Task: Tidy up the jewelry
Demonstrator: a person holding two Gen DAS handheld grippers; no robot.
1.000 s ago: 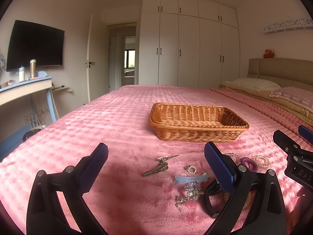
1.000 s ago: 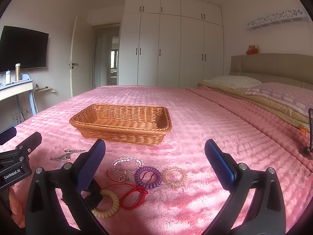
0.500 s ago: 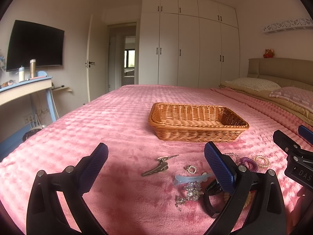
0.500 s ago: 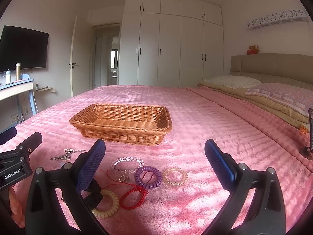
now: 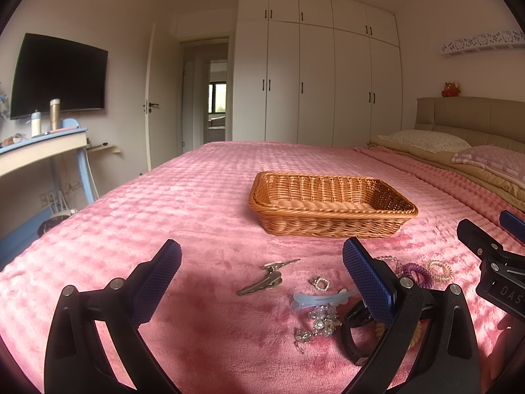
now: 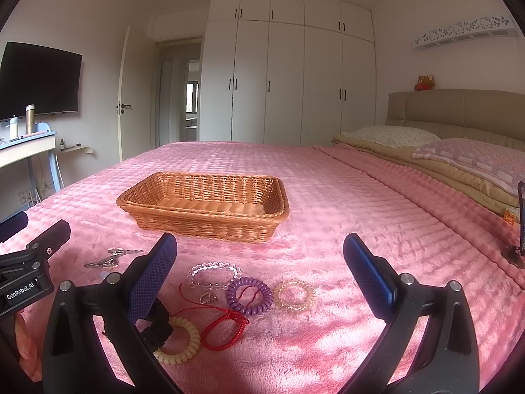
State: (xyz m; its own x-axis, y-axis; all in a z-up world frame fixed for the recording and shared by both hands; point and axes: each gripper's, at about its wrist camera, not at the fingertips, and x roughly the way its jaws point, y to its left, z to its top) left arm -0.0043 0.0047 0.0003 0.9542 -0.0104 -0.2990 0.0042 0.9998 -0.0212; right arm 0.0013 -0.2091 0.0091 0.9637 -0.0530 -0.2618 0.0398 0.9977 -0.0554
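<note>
Left gripper [image 5: 262, 274] and right gripper [image 6: 259, 271] both held spread above pink plush bedspread [image 6: 344, 197], jewelry scattered between them, silver hair clip [image 5: 261, 286] laid diagonally, rectangular woven wicker basket [image 6: 203, 205] set beyond, long axis crosswise.

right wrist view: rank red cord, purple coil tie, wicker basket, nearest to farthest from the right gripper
1. red cord: nearest the right gripper, lying low and left of centre, close to the left finger.
2. purple coil tie: just beyond the cord, near centre.
3. wicker basket: farthest, well up the bed, left of centre.
</note>
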